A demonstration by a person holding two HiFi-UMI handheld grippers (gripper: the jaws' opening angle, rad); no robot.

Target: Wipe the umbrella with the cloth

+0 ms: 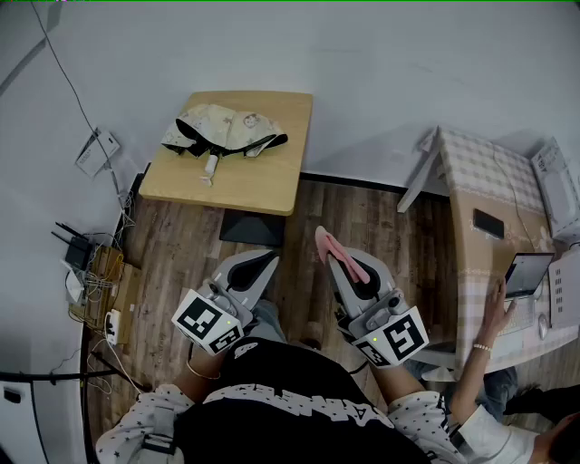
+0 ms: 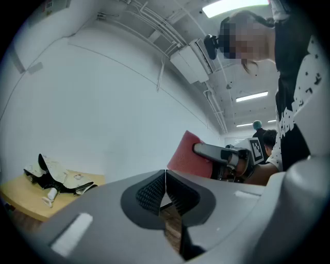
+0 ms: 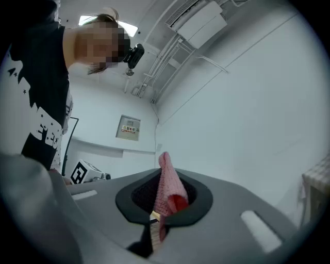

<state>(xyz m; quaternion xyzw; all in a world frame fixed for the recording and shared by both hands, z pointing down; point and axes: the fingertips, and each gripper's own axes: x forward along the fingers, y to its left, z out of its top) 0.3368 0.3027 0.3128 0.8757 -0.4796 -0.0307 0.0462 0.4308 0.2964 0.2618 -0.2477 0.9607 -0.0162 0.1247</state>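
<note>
Head view: umbrella (image 1: 227, 128) on wooden table (image 1: 263, 184)

- Your head view is evenly bright and sharp; shadows under the small table (image 1: 263, 172) stay soft.
- Both gripper views bend hard toward the rim and go black in the corners.
- Ceiling light panels (image 2: 234, 7) glare white overhead.
- The left gripper (image 2: 165, 178) body, close to your lens, looks slightly soft.
</note>
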